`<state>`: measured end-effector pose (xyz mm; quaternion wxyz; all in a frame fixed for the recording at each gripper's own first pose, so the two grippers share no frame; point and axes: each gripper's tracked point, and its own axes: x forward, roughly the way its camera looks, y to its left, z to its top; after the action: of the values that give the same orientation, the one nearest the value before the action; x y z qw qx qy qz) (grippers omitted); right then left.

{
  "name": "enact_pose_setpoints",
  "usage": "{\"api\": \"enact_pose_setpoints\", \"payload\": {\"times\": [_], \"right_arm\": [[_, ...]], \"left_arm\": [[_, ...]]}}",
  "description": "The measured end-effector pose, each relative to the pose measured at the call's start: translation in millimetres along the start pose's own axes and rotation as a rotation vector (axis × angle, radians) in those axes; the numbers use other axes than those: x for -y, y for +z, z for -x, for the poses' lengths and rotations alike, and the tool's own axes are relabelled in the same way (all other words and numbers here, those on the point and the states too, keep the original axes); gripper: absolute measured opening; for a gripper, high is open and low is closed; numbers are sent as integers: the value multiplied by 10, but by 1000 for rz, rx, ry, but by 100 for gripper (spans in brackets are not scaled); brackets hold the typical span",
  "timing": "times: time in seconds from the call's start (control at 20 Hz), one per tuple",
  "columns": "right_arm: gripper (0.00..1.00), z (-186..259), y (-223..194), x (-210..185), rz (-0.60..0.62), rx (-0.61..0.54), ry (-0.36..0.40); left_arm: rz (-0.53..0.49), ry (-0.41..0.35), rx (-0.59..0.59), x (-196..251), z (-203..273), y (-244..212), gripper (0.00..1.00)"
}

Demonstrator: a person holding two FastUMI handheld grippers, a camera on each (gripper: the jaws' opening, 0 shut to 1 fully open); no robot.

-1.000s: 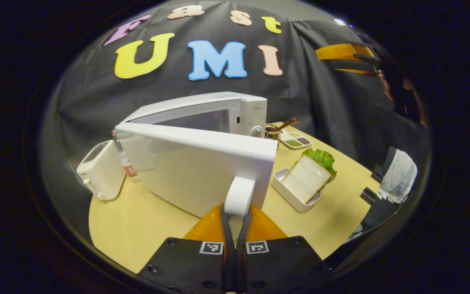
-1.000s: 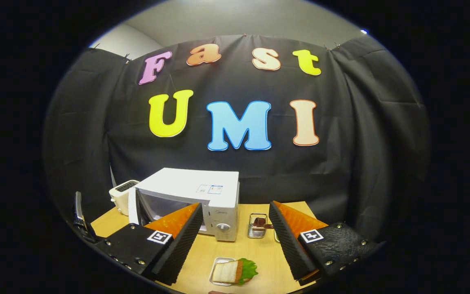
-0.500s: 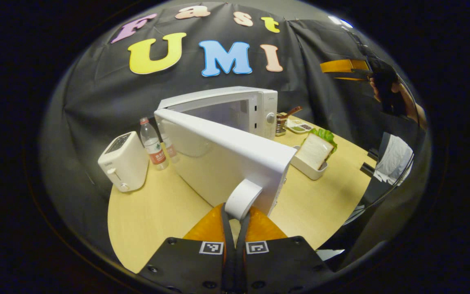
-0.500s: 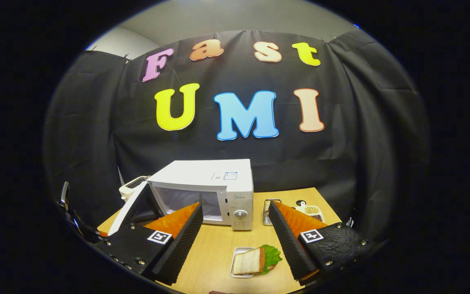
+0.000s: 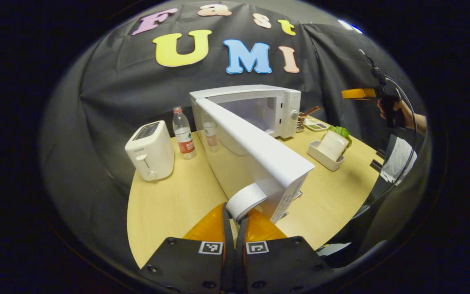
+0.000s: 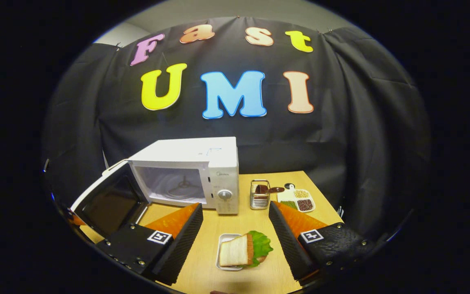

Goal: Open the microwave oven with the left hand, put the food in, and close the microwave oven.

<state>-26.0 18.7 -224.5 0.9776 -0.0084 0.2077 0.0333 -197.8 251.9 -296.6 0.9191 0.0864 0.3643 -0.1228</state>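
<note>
The left gripper (image 5: 235, 216) is clamped on the door handle (image 5: 245, 200), holding the microwave door (image 5: 255, 153) swung wide so the cavity is clear. The right gripper (image 6: 235, 241) hangs with its 2 fingers spread above the sandwich (image 6: 241, 253) in its tray (image 6: 220, 257), ready to descend.

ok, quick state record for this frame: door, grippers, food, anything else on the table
door: open wide, cavity exposed
left gripper: shut on door handle, gripper at
right gripper: open, held above the table, carrying nothing
food: sandwich with lettuce in white tray, on table in front of microwave
other items: toaster, bottle, utensil holder, condiment dish
</note>
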Motion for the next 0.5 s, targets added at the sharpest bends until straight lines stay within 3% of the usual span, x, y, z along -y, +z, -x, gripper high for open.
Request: {"api": "enact_pose_setpoints", "payload": {"times": [0.15,0.35,0.5], "right_arm": [[98,-153,-429,206,-15,-95,-18],[99,-328,-1063,323,-124,-280,-12],[99,-388,-1388,304,-230,-384,28]], "left_arm": [[22,44,29,-171,46,-43,8],[80,90,69,-305,130,-82,20],[117,177,100,-531,364,-133,68]]}}
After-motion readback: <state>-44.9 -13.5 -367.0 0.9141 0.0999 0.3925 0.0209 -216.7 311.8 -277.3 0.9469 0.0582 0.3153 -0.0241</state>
